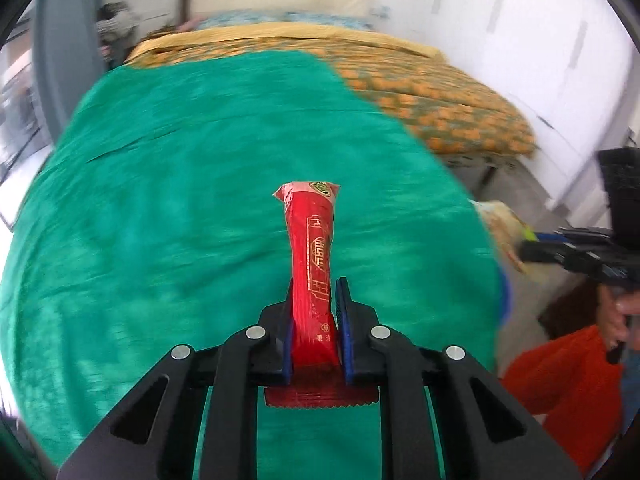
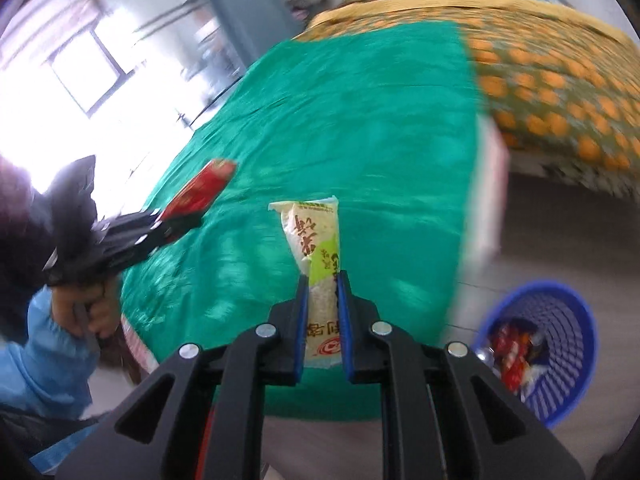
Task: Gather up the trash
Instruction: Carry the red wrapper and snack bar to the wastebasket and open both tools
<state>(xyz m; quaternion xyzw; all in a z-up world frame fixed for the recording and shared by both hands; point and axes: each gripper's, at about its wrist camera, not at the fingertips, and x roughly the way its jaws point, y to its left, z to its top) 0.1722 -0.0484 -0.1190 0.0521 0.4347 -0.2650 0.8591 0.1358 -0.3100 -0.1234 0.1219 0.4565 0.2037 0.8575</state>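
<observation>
My left gripper (image 1: 316, 292) is shut on a red snack wrapper (image 1: 312, 240) with gold print, held above the green cloth (image 1: 180, 200). In the right wrist view the left gripper (image 2: 168, 224) and its red wrapper (image 2: 200, 190) show at the left. My right gripper (image 2: 322, 284) is shut on a pale yellow and green snack packet (image 2: 312, 232), also above the green cloth (image 2: 360, 120). The right gripper shows at the right edge of the left wrist view (image 1: 528, 250). A blue mesh basket (image 2: 560, 320) stands on the floor at lower right, holding red wrappers (image 2: 512, 348).
The green cloth covers a table-like surface beside a bed with an orange patterned quilt (image 1: 440, 96). White cupboards (image 1: 540, 60) line the right wall. A bright window (image 2: 80, 80) is at the left. The floor lies to the right of the table.
</observation>
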